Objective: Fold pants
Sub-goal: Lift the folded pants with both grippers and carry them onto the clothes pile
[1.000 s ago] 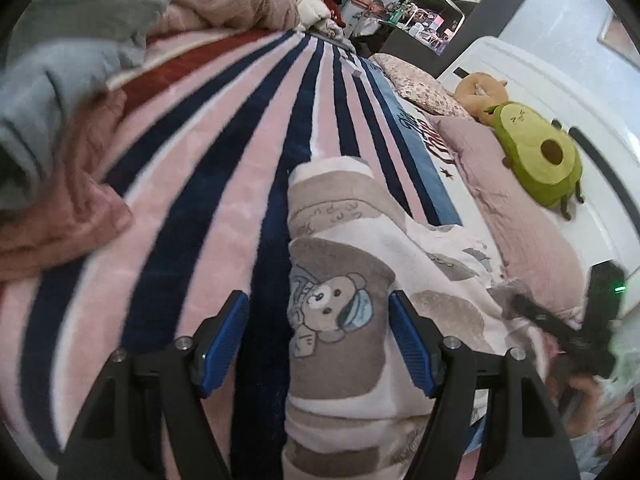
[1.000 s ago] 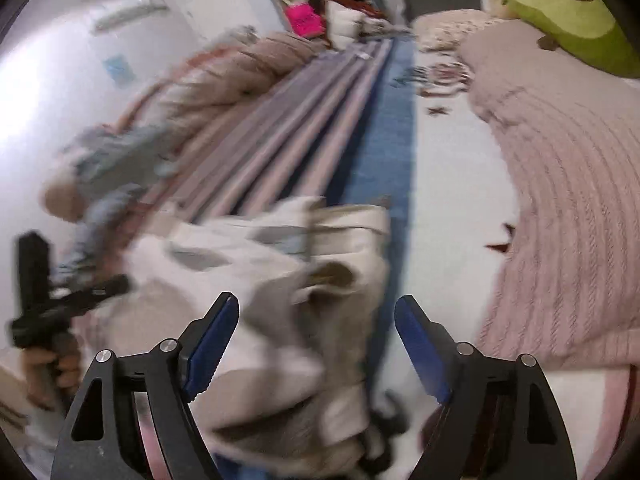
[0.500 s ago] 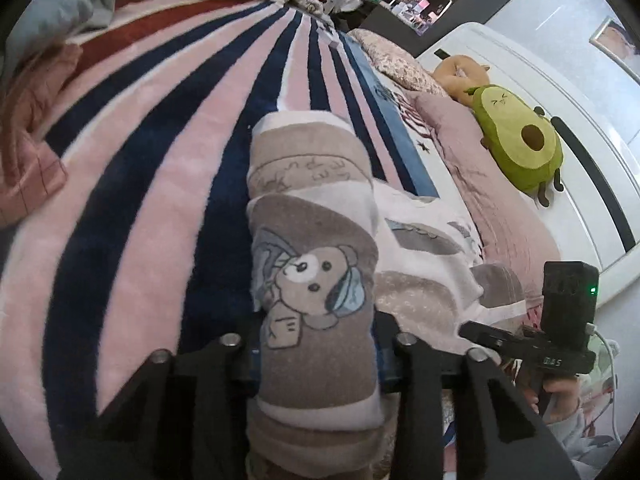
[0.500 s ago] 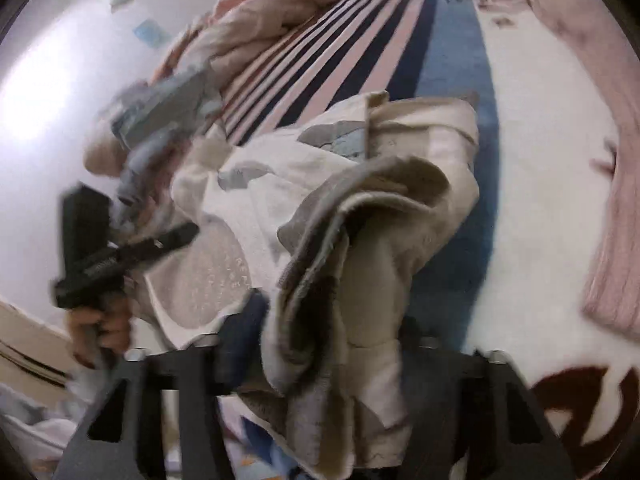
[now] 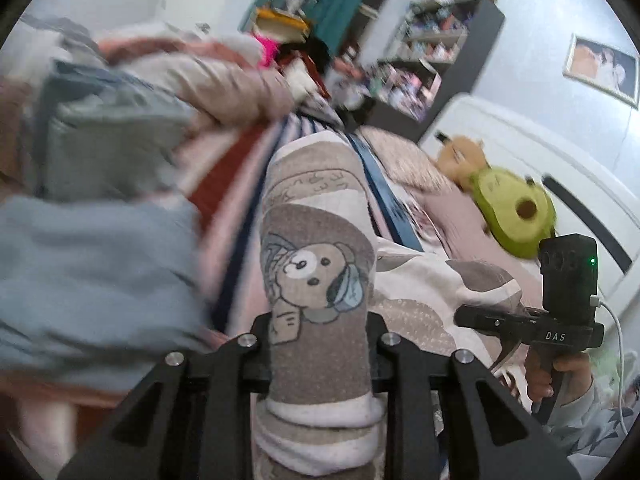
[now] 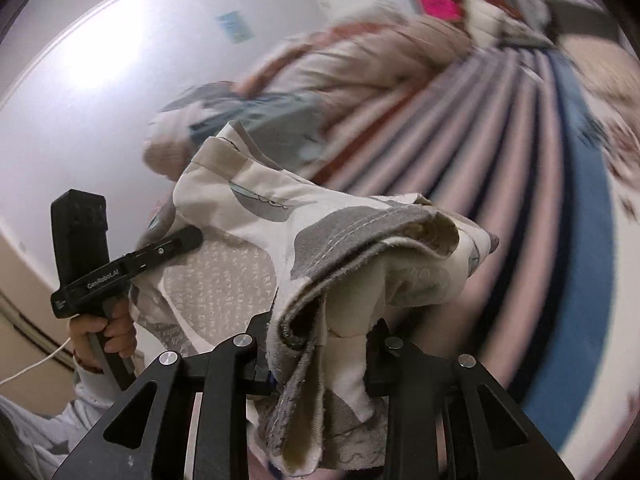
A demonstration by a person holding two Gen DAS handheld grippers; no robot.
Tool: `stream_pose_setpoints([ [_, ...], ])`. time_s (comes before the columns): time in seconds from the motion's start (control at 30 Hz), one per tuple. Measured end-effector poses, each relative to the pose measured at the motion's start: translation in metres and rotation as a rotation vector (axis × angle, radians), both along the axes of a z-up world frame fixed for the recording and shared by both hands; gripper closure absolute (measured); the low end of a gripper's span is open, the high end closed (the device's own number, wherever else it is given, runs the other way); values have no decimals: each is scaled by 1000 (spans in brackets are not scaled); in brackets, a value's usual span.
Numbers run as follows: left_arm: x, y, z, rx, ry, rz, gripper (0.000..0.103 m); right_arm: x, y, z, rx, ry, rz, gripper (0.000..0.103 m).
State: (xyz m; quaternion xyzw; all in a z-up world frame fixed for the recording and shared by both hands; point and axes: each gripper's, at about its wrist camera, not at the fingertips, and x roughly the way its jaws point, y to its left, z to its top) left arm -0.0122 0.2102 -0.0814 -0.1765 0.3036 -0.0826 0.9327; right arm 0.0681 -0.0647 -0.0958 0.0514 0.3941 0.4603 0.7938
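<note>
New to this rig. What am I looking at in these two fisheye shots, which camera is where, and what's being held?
There is no robot arm here. A person holds a handheld two-finger gripper in each hand, and each gripper carries a fisheye camera that looks forward along its fingers.

The left wrist view shows the left gripper from behind; the right gripper appears at its right edge, held in a hand. The right wrist view shows the right gripper from behind, with the left gripper at its left.

Both grip one garment, the bear-print pants, and their jaws are closing on the cloth, which spans between them.

Below lies a bed with a striped blanket, piled clothes and an avocado plush. The surroundings are motion-blurred.
</note>
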Motion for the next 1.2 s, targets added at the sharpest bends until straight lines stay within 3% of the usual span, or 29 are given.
stream_pose_setpoints([
  [0.27, -14, 125, 23, 99, -28, 259, 81, 27, 159, 29, 26, -80, 233, 81],
  [0.53, -12, 199, -5, 129, 44, 426, 81, 45, 244, 0, 36, -53, 304, 81],
  [0.77, 0, 216, -50, 122, 137, 462, 79, 46, 263, -26, -14, -78, 298, 78],
  [1.03, -6, 214, -61, 128, 158, 481, 74, 53, 265, -37, -37, -84, 299, 75],
  [1.2, -7, 210, -55, 149, 174, 502, 69, 43, 262, -31, -76, -141, 308, 63],
])
